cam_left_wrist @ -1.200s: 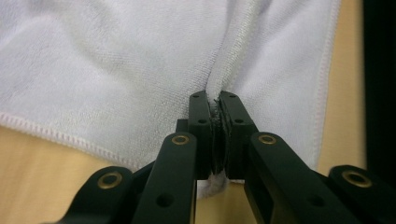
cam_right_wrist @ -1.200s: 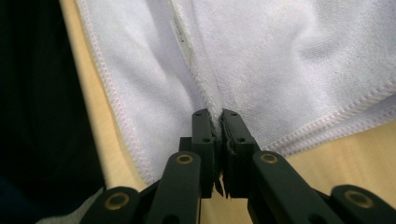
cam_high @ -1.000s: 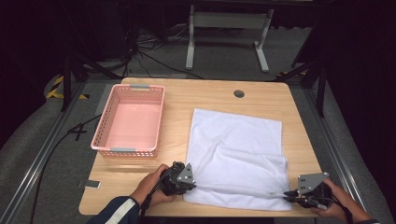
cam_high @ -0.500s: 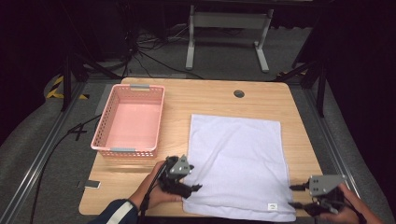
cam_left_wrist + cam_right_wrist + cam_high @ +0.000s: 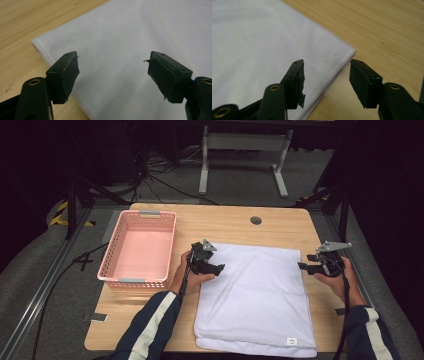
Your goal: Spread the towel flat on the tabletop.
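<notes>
Folding the white towel (image 5: 255,297) looks half done: it lies doubled on the table (image 5: 225,225), right of the pink basket (image 5: 137,250). Both grippers, left (image 5: 216,268) and right (image 5: 303,266), hover at its far corners, jaws just opened and empty (left wider). Next, I judge, each must pinch a corner.

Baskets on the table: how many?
1. The pink basket sits at the table's left side, beside the folded white towel. Nothing seems hidden.
</notes>
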Demonstrator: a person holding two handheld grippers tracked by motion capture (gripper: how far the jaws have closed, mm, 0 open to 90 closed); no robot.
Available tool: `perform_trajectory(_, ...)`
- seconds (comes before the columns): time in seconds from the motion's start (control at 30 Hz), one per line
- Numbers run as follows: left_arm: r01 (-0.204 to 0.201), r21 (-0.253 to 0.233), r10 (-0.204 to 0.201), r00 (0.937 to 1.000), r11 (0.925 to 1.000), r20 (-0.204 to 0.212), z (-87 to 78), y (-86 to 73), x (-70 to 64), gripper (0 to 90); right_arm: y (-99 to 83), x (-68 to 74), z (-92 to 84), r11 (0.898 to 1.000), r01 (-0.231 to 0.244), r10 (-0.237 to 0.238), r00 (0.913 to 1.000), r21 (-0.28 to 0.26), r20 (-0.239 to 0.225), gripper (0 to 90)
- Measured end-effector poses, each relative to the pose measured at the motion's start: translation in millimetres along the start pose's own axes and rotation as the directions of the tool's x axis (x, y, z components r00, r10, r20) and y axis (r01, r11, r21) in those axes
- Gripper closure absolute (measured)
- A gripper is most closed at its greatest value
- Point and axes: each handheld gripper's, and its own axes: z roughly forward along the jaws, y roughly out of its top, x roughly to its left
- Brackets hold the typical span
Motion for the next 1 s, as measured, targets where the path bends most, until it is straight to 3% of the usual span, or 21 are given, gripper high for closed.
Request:
perform_trajectory(0.03,0.002,-0.002,-0.002,0.9998,1.0,-0.019,3.6,3.1,4.0,24.8,2.2,-4.5,5.9,1.0,-0.023,0.023,0.9997,0.008,0.005,45.6)
perform_trajectory(0.1,0.047,-0.007,-0.048,0.9987,0.9989,-0.018,10.8,7.8,13.2,24.5,5.4,-11.4,17.9,0.998,-0.054,0.054,0.9983,0.024,0.021,45.5)
perform_trajectory(0.17,0.058,0.006,-0.058,0.9972,0.9983,-0.047,16.5,11.6,19.9,23.7,8.5,-15.9,28.1,0.996,-0.079,0.078,0.9963,0.034,0.036,45.6)
perform_trajectory(0.23,0.072,0.025,-0.07,0.9941,0.9971,-0.083,23.8,13.4,25.9,23.6,10.9,-20.6,38.1,0.994,-0.107,0.106,0.9931,0.031,0.05,45.3)
perform_trajectory(0.33,0.117,0.027,-0.114,0.9894,0.9928,-0.09,32.7,12.3,33.7,22.5,14.5,-25.6,48.5,0.987,-0.16,0.159,0.986,0.015,0.051,45.4)
perform_trajectory(0.47,0.113,0.036,-0.108,0.9882,0.993,-0.108,39.1,15.1,38.5,21.3,17.8,-28.1,58.8,0.985,-0.168,0.165,0.9825,0.033,0.087,45.2)
perform_trajectory(0.6,0.098,0.051,-0.092,0.9913,0.9939,-0.094,40.5,16.0,41.5,21.2,17.9,-32.8,66.0,0.98,-0.193,0.189,0.9784,0.048,0.084,45.9)
perform_trajectory(0.7,0.078,0.053,-0.072,0.9931,0.9956,-0.092,39.4,14.6,41.7,22.8,16.8,-32.1,72.4,0.98,-0.177,0.172,0.9828,0.09,0.068,49.1)
perform_trajectory(0.73,0.076,0.053,-0.071,0.9933,0.9957,-0.091,38.9,14.5,41.4,25.3,16.2,-32.7,72.4,0.977,-0.197,0.194,0.9799,0.083,0.045,51.2)
perform_trajectory(0.8,0.065,0.052,-0.062,0.9956,0.9965,-0.07,36.6,14.1,40.5,31.9,14.2,-34.1,72.5,0.978,-0.198,0.196,0.98,0.068,0.034,51.2)
perform_trajectory(0.83,0.061,0.05,-0.058,0.9966,0.9968,-0.058,35.0,14.0,40.2,41.6,13.4,-34.5,72.4,0.979,-0.193,0.191,0.9811,0.063,0.03,52.5)
perform_trajectory(0.93,0.065,0.052,-0.066,0.9976,0.9965,0.018,32.2,12.4,40.9,68.6,11.2,-33.6,71.5,0.981,-0.19,0.191,0.9817,0.047,-0.007,67.5)
perform_trajectory(1.0,0.077,0.062,-0.078,0.9965,0.9952,0.029,30.4,11.6,42.1,75.8,10.7,-32.4,71.3,0.98,-0.193,0.195,0.9798,0.048,-0.044,76.8)
